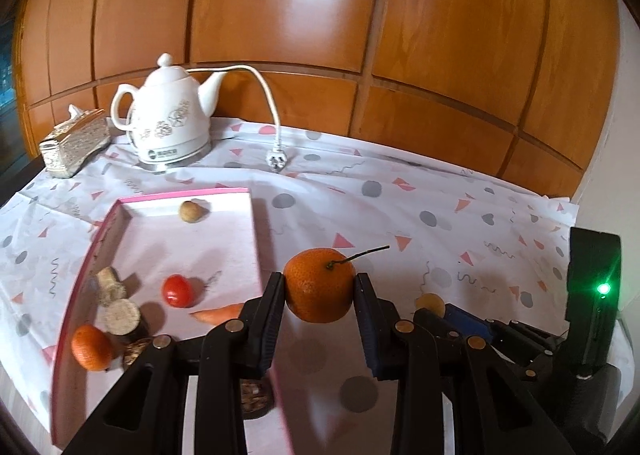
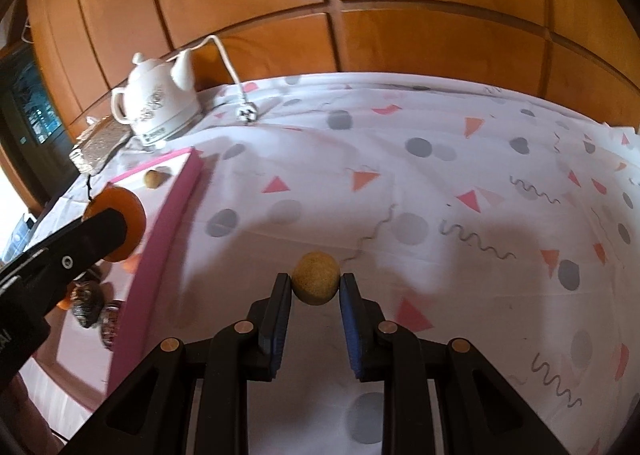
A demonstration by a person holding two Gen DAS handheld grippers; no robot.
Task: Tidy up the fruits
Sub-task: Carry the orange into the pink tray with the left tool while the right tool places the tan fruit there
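Note:
My left gripper (image 1: 320, 287) is shut on an orange mandarin with a stem (image 1: 319, 285) and holds it above the right wall of the pink tray (image 1: 256, 231). The tray holds a small tan fruit (image 1: 190, 211), a red tomato (image 1: 178, 290), a carrot (image 1: 218, 313), another mandarin (image 1: 91, 347) and brown cut pieces (image 1: 114, 301). My right gripper (image 2: 315, 283) is shut on a small tan round fruit (image 2: 315, 277) above the cloth, right of the tray (image 2: 160, 223). The left gripper's mandarin (image 2: 124, 223) shows in the right wrist view.
A white electric kettle (image 1: 166, 123) with cord and plug (image 1: 277, 161) stands at the back left, beside a silver tissue box (image 1: 74, 147). The patterned tablecloth (image 1: 440, 207) covers the table. A wooden panel wall (image 1: 360, 35) runs behind.

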